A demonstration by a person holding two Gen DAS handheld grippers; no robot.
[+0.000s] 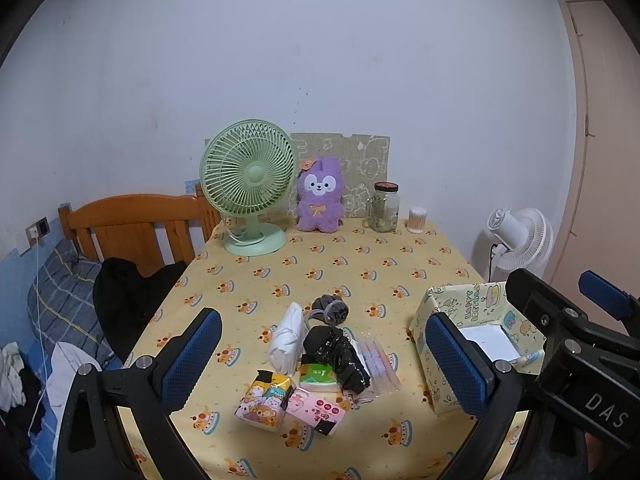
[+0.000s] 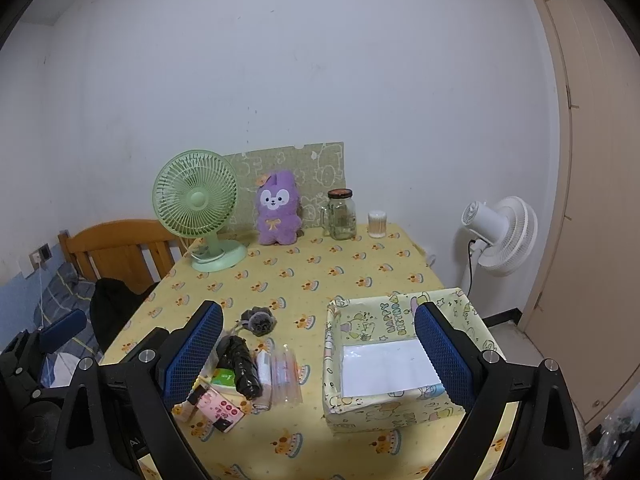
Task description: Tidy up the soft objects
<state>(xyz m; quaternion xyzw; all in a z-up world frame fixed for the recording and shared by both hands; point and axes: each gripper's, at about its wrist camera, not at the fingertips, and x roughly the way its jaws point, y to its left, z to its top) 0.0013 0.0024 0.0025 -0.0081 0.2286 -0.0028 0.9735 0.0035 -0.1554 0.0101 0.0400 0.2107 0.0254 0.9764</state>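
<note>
Both hand-held grippers hang above the desk with jaws spread wide and nothing between them: the left hand-held gripper over a pile of soft packets, the right hand-held gripper between this pile and the paper-covered box. The pile lies just left of the box.

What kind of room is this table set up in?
Most likely a bedroom in a home. A wooden bed frame with plaid bedding stands right beside the table, and a purple plush toy and a green desk fan stand against the wall.
</note>
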